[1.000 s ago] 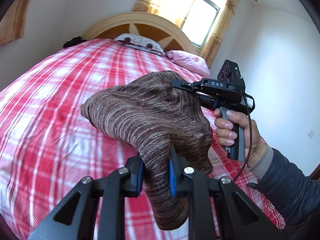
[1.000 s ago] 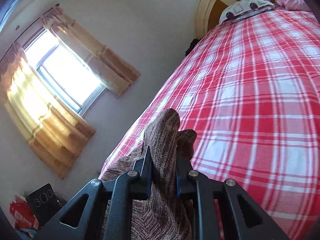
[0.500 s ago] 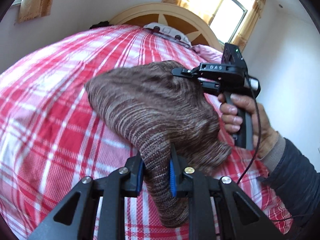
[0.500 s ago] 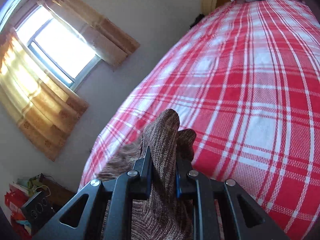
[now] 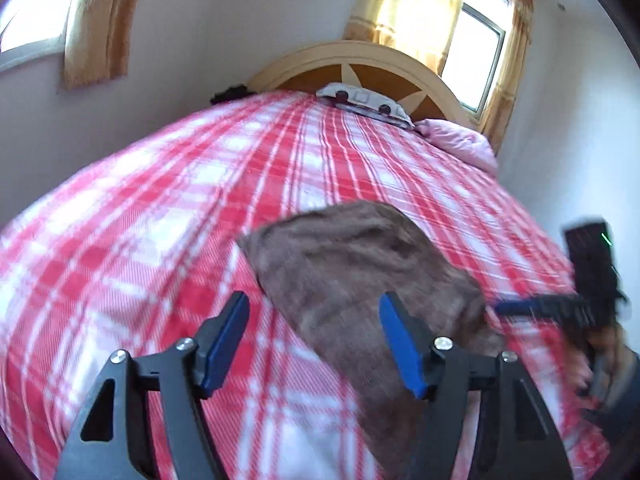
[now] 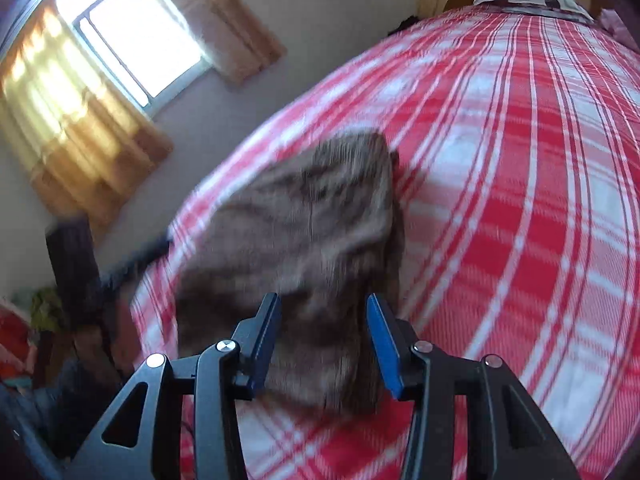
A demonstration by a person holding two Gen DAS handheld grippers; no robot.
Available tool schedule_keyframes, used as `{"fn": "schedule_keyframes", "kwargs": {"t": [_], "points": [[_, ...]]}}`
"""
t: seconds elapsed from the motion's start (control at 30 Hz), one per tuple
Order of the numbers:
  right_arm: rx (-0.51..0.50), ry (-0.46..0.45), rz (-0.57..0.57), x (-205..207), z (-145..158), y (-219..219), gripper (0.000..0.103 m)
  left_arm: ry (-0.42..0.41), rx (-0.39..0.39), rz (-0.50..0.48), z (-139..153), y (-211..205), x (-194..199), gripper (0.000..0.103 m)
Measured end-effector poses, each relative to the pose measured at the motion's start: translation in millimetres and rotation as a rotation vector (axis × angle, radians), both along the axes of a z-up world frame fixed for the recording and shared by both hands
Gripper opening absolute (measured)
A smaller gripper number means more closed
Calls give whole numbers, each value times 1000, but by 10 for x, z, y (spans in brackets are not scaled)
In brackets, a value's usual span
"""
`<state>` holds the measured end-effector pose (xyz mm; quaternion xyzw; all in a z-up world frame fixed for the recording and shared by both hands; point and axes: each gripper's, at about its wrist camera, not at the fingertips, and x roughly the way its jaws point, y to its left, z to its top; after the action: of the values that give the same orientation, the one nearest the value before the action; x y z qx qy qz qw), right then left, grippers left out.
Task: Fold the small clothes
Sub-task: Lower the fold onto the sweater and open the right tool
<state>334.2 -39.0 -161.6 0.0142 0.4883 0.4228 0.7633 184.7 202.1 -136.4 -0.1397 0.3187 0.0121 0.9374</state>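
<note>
A brown knitted garment (image 5: 360,280) lies folded on the red and white plaid bed cover (image 5: 160,220). It also shows in the right wrist view (image 6: 308,232). My left gripper (image 5: 314,344) is open and empty, its blue pads just above the garment's near edge. My right gripper (image 6: 322,344) is open and empty too, just over the garment's near end. The right gripper also shows blurred at the right edge of the left wrist view (image 5: 520,308). The left gripper shows as a dark blur in the right wrist view (image 6: 120,264).
A wooden headboard (image 5: 360,60) stands at the far end of the bed. A white pillow (image 5: 364,100) and a pink pillow (image 5: 460,140) lie there. Curtained windows (image 6: 132,32) are in the walls. Coloured clutter (image 6: 24,332) sits beside the bed.
Both grippers were shut on the garment and held it above the bed. Now both have opened and let go, and the garment lies on the cover.
</note>
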Motion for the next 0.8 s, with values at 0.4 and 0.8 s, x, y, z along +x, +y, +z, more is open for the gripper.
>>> {"fn": "schedule_keyframes", "kwargs": {"t": [0.4,0.8], "points": [[-280,-103,-4,-499,-236,43,14,209,121,91,-468,160,568,96],[-34,-232,15,-501,371,196,49,120,187,73,-142,-367,6,97]]}}
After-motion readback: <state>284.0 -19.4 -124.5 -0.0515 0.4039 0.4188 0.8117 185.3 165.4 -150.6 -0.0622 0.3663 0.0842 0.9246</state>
